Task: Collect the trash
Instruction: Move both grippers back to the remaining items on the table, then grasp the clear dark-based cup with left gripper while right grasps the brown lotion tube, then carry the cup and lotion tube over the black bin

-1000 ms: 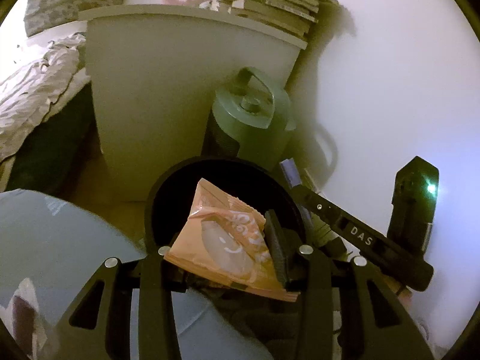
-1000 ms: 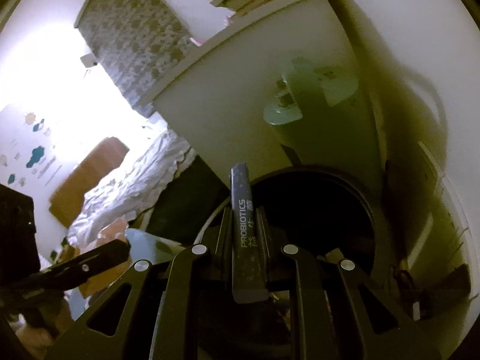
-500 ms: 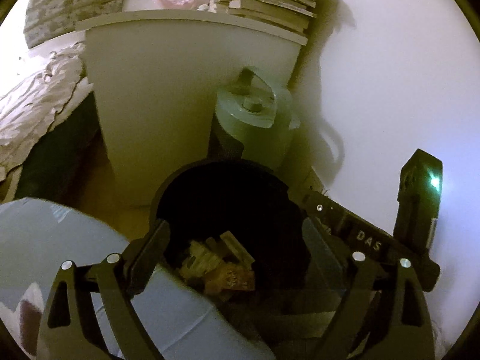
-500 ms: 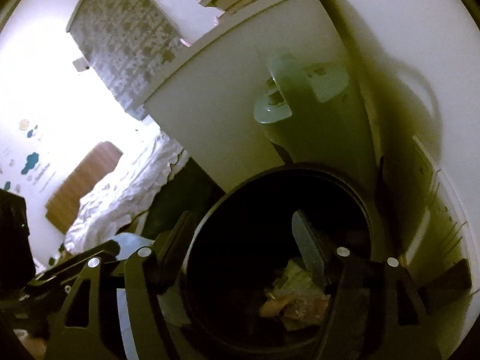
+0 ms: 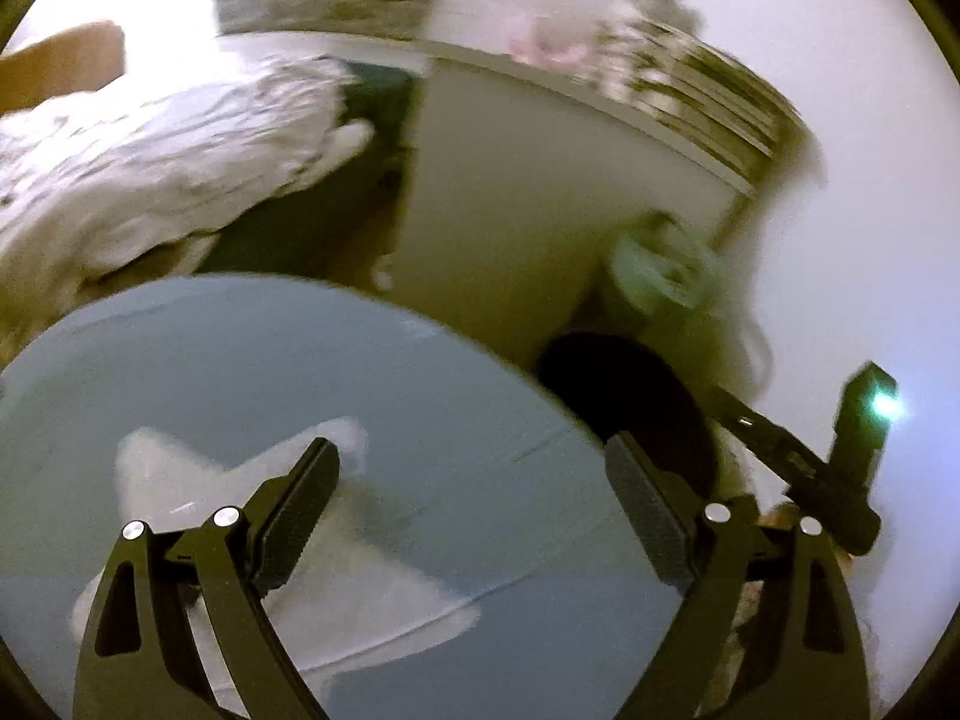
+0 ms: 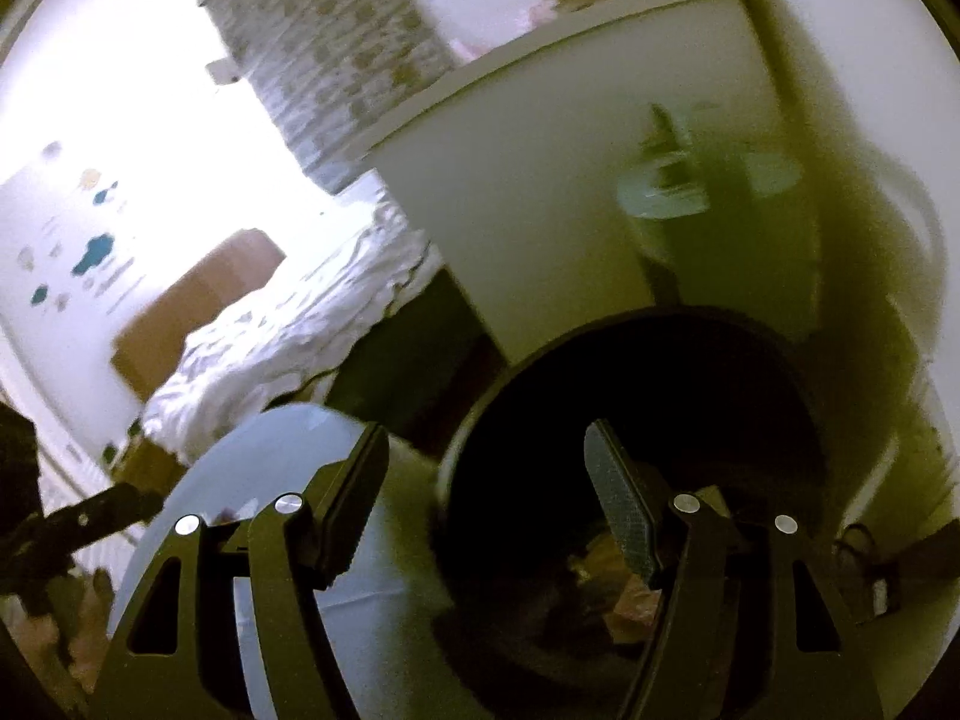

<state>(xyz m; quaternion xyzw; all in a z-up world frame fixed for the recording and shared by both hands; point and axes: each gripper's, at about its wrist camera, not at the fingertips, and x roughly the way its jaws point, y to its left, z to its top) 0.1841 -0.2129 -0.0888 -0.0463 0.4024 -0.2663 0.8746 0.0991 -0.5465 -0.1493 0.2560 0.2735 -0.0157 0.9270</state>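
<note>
Already some wrappers (image 6: 630, 600) lay inside the black bin (image 6: 480, 420). Both the left gripper (image 5: 474, 498) and the right gripper (image 6: 486, 480) stood wide apart, holding nothing. A pale scrap (image 5: 372, 594) remained on the round blue table (image 5: 240, 348), probably next to collect.

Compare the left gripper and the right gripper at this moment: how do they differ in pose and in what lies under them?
The left gripper hangs over the round blue table, above a white scrap; the right gripper straddles the rim of the black bin, one finger over the table. The left gripper's fingers stand wider apart than the right gripper's fingers. Both are open and hold nothing.
</note>
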